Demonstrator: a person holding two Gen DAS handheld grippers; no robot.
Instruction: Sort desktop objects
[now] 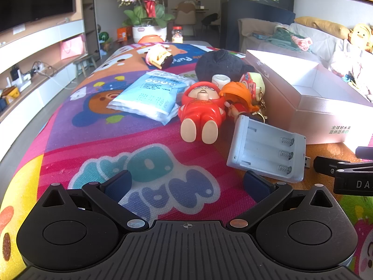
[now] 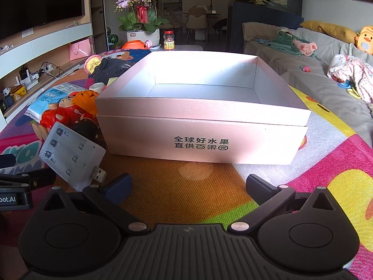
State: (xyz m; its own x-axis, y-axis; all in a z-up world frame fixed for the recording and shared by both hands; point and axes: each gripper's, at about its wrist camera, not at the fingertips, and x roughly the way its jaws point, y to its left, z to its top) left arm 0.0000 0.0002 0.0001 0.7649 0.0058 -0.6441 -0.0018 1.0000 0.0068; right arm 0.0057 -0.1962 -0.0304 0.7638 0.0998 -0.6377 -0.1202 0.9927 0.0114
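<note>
Toys crowd beside the seemingly empty box.

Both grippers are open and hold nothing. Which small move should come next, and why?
Probably ease the left gripper forward and right to the battery charger. It is the nearest loose thing, the box beside it is empty, and the right gripper faces only the box.

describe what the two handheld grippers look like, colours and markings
Both the left gripper and the right gripper are matte black plastic, with a ribbed centre body, two round side housings, silver pivot pins and dark blue pads on the jaws. White lettering shows on each one's side, only partly readable.
</note>
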